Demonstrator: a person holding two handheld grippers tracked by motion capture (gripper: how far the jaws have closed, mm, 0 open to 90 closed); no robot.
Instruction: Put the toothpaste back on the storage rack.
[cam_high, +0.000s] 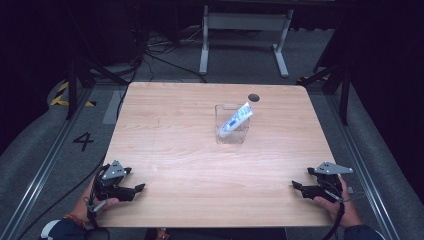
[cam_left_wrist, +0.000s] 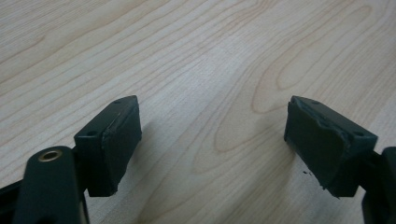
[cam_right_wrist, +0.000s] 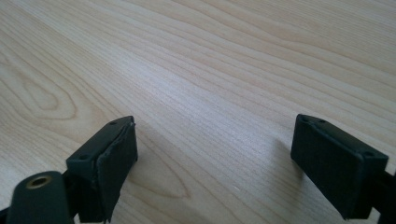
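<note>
both hands rest low at the table's (cam_high: 165, 125) near corners, claws apart.

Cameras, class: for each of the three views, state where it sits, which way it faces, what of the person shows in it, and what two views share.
High view: above the person's side, facing forward and down on the wooden table; a toothpaste tube leans in a clear container; both hands show, with left gripper and right gripper.
Left gripper view: on the left gripper, looking along open jaws at bare wood.
Right gripper view: on the right gripper, likewise.
Shared: both gripper views show open jaws above tabletop.
</note>
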